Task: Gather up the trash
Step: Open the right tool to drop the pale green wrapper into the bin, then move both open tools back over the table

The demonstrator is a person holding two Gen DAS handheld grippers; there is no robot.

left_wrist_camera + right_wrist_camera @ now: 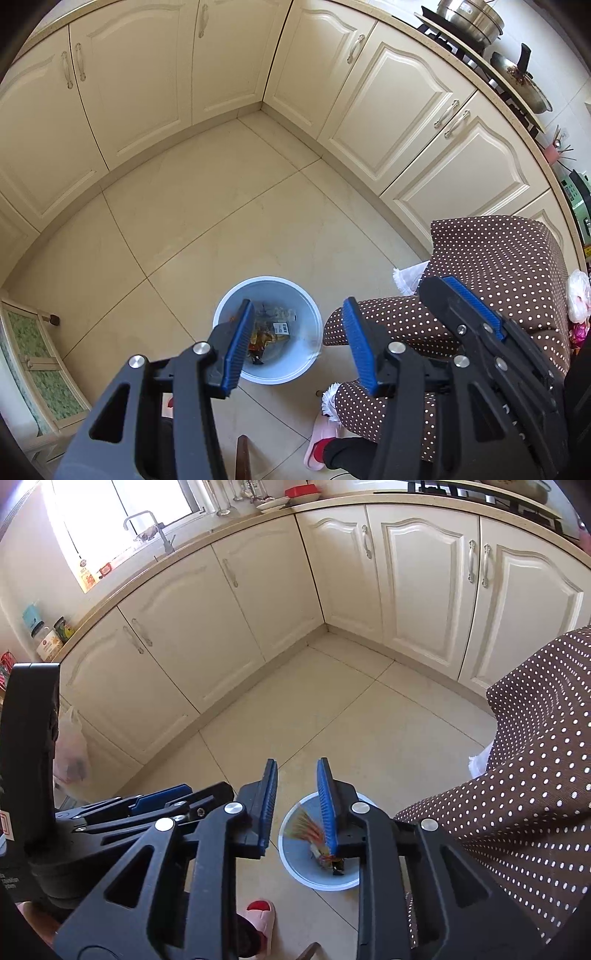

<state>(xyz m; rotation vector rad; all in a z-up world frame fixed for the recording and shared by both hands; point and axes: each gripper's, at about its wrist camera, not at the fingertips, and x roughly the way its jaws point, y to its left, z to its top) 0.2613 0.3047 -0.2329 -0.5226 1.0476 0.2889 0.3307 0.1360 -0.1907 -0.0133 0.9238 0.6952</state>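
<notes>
Two grippers hang over a tiled kitchen floor, and I read both from their own wrist cameras. My left gripper has its blue-padded fingers well apart with nothing between them; they frame a pale blue bin standing on the floor below. My right gripper has its fingers a narrow gap apart, and no pad presses on anything. In the right wrist view a blurred streak of orange and yellow trash shows in the air just under the right finger, above the open mouth of the bin. More wrappers lie on the bin's bottom, among them one with a barcode label. Cream cabinet doors line the corner behind. A brown, white-dotted garment on the person fills the right side of both views, and a pink slipper rests on the floor near the bin.
</notes>
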